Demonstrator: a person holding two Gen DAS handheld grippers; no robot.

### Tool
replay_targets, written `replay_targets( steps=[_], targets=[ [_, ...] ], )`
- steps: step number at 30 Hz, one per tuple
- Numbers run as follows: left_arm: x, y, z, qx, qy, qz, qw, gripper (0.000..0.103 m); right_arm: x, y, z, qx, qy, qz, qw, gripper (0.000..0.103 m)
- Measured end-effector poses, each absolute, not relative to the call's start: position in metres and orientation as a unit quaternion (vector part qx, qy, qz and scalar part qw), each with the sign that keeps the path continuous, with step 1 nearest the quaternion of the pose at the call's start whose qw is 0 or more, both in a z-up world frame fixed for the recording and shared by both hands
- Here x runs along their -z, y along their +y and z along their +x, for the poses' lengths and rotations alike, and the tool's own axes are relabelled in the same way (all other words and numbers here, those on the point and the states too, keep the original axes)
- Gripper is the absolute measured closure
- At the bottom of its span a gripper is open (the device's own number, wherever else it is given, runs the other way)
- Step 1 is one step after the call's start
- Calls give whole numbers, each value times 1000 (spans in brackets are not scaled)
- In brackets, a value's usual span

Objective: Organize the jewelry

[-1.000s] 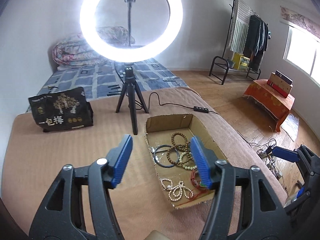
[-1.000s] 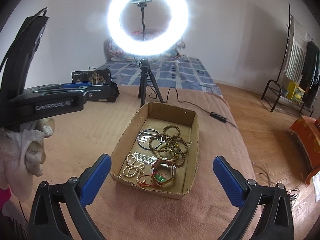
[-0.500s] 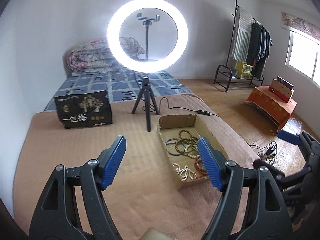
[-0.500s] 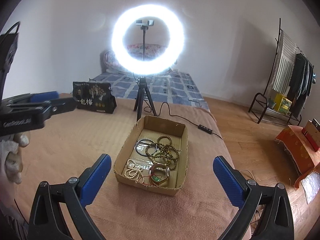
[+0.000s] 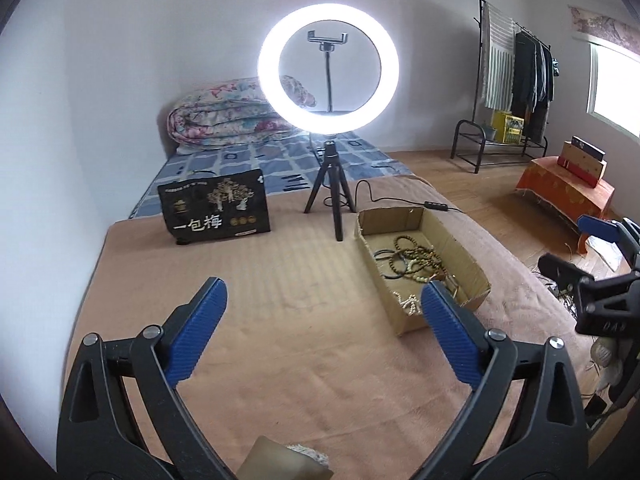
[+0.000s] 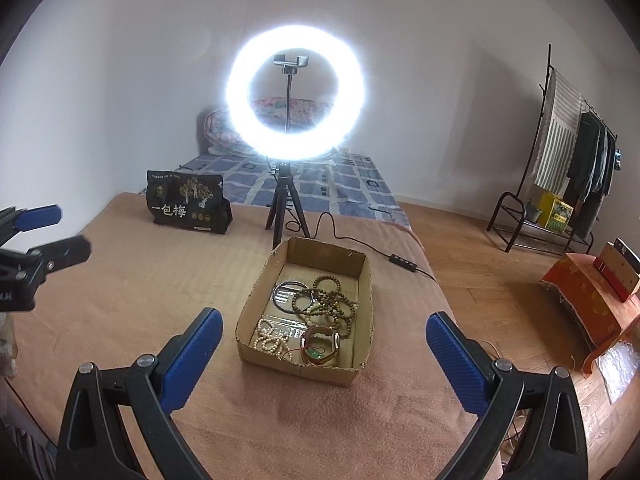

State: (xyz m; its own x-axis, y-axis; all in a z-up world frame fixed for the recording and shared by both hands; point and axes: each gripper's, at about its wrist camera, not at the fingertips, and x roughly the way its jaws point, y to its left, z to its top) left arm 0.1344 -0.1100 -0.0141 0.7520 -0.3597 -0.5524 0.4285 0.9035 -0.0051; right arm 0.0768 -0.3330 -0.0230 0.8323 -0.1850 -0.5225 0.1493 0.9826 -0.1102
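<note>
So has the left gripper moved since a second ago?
Yes. The left gripper has backed away from the cardboard box toward its left, and its jaws have just been opening, with nothing between them.

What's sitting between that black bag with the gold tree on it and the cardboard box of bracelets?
The ring light's tripod stands between the black bag and the cardboard box, on the tan blanket; the right wrist view shows it best.

Both claws are just hanging in the air angled downward with nothing in them, left claw [image 5: 322,304] having just spread its blue pads wide, right claw [image 6: 322,340] gaping just as wide beside it.
</note>
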Motion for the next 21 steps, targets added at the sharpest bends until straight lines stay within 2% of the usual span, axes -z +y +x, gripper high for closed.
replay_targets(
  steps=[21],
  targets=[
    [28,-81,122,170,306,61,935,3,30,-334,72,105,277,-20,955,0]
  ],
)
